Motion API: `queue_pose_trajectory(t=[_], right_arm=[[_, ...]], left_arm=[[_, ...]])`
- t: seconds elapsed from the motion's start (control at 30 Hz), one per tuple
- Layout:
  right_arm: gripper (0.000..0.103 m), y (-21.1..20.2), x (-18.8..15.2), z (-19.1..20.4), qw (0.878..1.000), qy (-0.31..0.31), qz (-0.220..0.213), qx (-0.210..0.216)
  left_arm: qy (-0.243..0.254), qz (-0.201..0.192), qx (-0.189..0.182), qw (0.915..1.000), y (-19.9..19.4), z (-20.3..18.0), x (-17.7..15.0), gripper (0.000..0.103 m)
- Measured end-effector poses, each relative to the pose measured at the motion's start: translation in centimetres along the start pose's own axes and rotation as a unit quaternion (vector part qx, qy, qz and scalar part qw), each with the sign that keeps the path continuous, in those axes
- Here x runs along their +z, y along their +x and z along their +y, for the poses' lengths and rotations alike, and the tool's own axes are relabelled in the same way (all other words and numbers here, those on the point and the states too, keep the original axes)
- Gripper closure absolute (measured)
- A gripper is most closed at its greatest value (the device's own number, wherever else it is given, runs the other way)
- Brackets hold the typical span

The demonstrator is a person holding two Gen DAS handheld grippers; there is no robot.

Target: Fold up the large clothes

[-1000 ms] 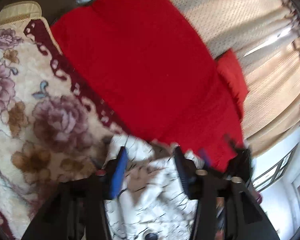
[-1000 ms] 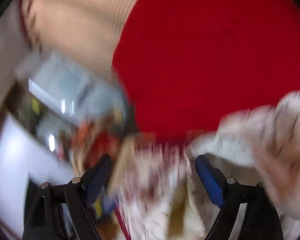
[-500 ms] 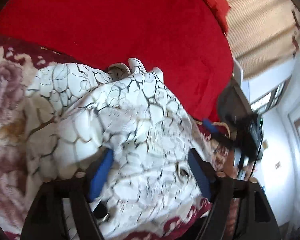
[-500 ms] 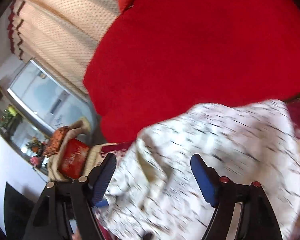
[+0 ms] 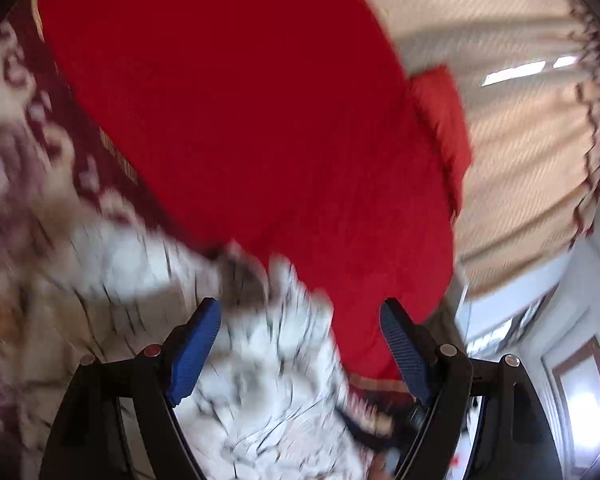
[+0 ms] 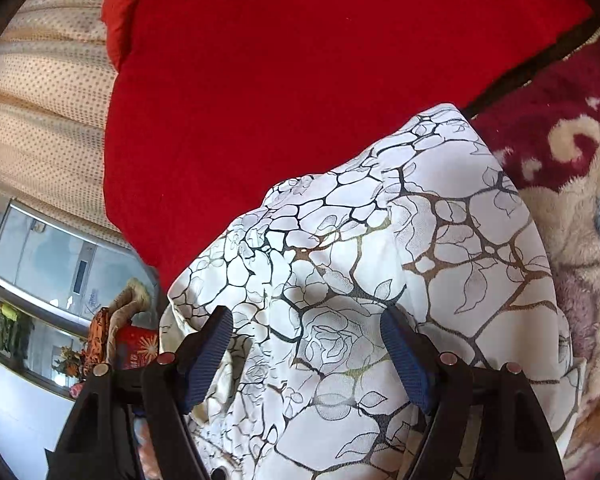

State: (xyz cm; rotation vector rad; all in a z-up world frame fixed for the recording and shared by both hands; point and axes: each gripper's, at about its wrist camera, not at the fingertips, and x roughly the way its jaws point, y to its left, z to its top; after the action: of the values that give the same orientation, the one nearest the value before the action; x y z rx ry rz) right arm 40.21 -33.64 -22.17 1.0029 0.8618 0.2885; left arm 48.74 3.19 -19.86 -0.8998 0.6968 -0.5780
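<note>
- The fingers of the left gripper (image 5: 300,344) are seen spread wide, blue pads apart, with the white garment (image 5: 268,380) lying blurred between them; neither pad is seen pressing on the cloth.
- The fingers of the right gripper (image 6: 306,354) are likewise held wide apart above the same white garment (image 6: 380,280), and no cloth is pinched.
- The garment is shown heaped on a floral rug (image 6: 580,240), its far edge meeting a red blanket (image 6: 300,80).
- Only in the right wrist view is the print made out sharply: dark crackle lines with outlined roses and leaves. A glass-fronted cabinet (image 6: 52,256) and a red box (image 6: 138,344) are also seen there, at the left.
- Only in the left wrist view are a window (image 5: 512,76) behind the beige curtain (image 5: 532,160) and a door frame at lower right seen; the rug (image 5: 28,184) is smeared by motion.
- Compared with a second ago, the left fingers are found wider apart, and the right view is now far sharper, with the garment filling its middle.
- No writing can be read; the gold marking on the red box is too small to make out.
</note>
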Motion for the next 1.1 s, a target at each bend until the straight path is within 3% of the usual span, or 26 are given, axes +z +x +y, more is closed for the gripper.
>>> queue_pose_trajectory(t=[0.07, 0.1, 0.17, 0.27, 0.3, 0.37, 0.47, 0.6, 0.7, 0.87, 0.97, 1.0, 1.07, 1.1], right_arm=[[0.023, -0.1, -0.2, 0.2, 1.000, -0.012, -0.003, -0.004], [0.023, -0.2, -0.4, 0.2, 1.000, -0.016, -0.005, -0.006], [0.023, -0.3, -0.5, 0.3, 1.000, -0.025, -0.007, -0.007], [0.023, -0.3, -0.7, 0.1, 1.000, -0.030, -0.007, -0.006], [0.023, -0.3, -0.7, -0.1, 0.999, -0.031, -0.007, -0.004], [0.023, -0.2, -0.7, -0.3, 1.000, -0.031, -0.004, -0.004], [0.023, -0.3, -0.8, -0.4, 1.000, -0.028, -0.006, -0.004], [0.023, -0.5, -0.9, -0.3, 1.000, -0.029, -0.010, -0.004], [0.023, -0.7, -1.0, -0.5, 1.000, -0.027, -0.014, -0.002], [0.023, -0.8, -1.0, -0.6, 1.000, -0.023, -0.018, 0.002], [0.023, -0.9, -1.1, -0.6, 0.999, -0.025, -0.022, 0.002], [0.023, -1.0, -1.2, -0.5, 0.999, -0.025, -0.024, 0.003], [0.023, -1.2, -1.3, -0.6, 0.999, -0.023, -0.026, 0.006], [0.023, -1.2, -1.3, -0.6, 0.999, -0.023, -0.026, 0.007]], left_arm=[[0.013, -0.050, 0.010, 0.9986, -2.2, -0.5, 0.6, 0.021], [0.023, -0.053, 0.030, 0.9979, -2.9, -0.9, 0.9, 0.021], [0.053, 0.012, 0.064, 0.9964, -2.4, -1.8, 1.0, 0.021], [0.068, 0.120, 0.037, 0.9898, -1.1, -3.0, -0.7, 0.021], [0.085, 0.174, 0.026, 0.9808, -0.3, -3.8, -2.0, 0.021], [0.104, 0.235, 0.019, 0.9661, 0.8, -5.0, -4.0, 0.021], [0.116, 0.285, 0.046, 0.9504, 2.2, -5.4, -6.6, 0.020], [0.062, 0.318, 0.132, 0.9366, 5.7, -2.1, -7.4, 0.020], [0.040, 0.298, 0.135, 0.9443, 6.9, -1.2, -6.9, 0.020], [0.011, 0.186, 0.112, 0.9760, 6.9, -1.3, -4.7, 0.021], [-0.001, 0.085, 0.056, 0.9949, 3.9, -2.1, -2.6, 0.021], [-0.004, 0.031, 0.032, 0.9990, 1.7, -2.3, -1.6, 0.021], [-0.001, -0.023, 0.028, 0.9993, -1.0, -2.2, -0.5, 0.020], [-0.008, -0.031, 0.039, 0.9987, -2.0, -1.8, 0.0, 0.020]])
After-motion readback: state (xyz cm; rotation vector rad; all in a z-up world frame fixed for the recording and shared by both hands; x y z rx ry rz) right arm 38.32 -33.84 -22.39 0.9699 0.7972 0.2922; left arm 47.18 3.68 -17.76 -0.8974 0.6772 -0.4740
